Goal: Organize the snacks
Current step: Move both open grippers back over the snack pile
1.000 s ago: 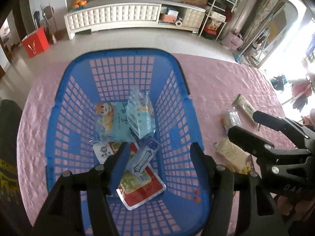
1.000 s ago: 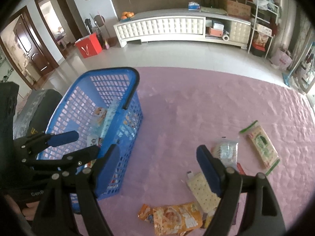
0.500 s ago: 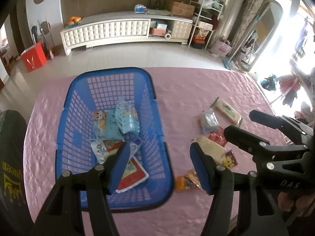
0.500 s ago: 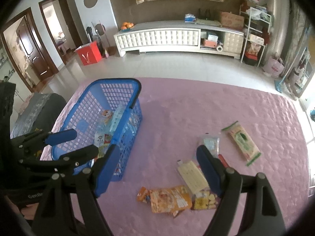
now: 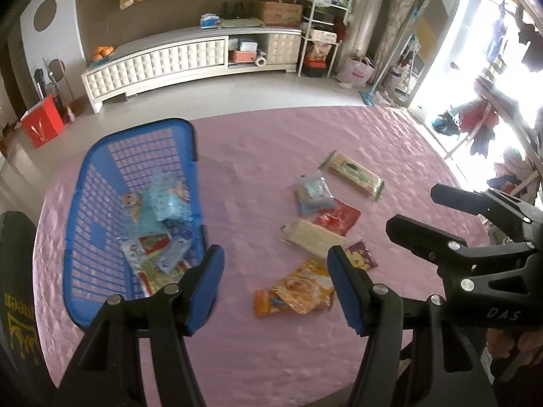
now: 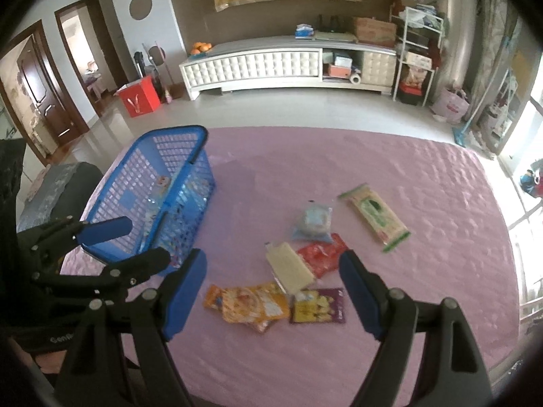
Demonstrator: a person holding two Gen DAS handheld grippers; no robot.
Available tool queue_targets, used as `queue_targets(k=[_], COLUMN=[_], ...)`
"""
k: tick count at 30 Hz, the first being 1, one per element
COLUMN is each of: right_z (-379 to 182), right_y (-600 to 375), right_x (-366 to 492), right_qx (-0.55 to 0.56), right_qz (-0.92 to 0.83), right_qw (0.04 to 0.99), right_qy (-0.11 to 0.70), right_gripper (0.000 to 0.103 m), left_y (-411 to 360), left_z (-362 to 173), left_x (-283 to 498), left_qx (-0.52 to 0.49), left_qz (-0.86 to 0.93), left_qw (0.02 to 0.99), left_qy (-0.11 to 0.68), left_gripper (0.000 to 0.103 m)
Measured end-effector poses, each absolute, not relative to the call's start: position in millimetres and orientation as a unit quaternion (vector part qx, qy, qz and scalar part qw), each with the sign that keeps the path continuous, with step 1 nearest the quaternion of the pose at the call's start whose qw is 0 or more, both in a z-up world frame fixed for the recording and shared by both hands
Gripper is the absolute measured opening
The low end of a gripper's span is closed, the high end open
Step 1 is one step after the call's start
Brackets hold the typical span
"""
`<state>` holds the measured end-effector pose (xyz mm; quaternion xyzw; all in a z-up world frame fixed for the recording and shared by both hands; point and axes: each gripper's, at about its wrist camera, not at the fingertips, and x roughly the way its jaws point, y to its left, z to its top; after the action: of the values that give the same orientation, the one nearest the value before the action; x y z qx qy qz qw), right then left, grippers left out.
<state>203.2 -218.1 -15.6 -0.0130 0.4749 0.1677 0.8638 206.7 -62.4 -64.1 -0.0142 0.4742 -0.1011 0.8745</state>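
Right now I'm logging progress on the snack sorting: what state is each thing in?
Blue basket: upright, holding several snack packets.
Green-edged packet: flat on the pink cloth, apart from the pile.
Orange packet: on the cloth, outside the basket.
Cracker pack: on the cloth, overlapping the red packet.
Left gripper: open, empty.
Right gripper: open, empty.
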Motion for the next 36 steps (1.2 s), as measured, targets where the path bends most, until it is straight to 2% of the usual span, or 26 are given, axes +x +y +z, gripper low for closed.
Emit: queue_targets(k=[12,21,36], right_z=[-41.1,-71.3,-132.2], right_y=[-271.1,-302.5,-319.0], right_x=[207.2,230.8,277.2], right_qx=[0.01,0.029,0.015], right_qz=[0.145,0.138,0.135], right_qw=[0.858,0.847,0.822], right_qy=[0.493,0.513,0.553], right_gripper=[0.083,0.083,0.084], left_y=[-122.1,-157.2,-140.0], left_z=[-90.6,-133.8,-196.8], left_x=[225.6,251.4,310.5], left_qx=[-0.012,-0.027,-0.126], left_qz=[-0.104,-0.082,-0.005], left_qw=[0.857,0.828,0.785], left_qy=[0.505,0.554,0.606], left_gripper=[0.064,0.066,0.066])
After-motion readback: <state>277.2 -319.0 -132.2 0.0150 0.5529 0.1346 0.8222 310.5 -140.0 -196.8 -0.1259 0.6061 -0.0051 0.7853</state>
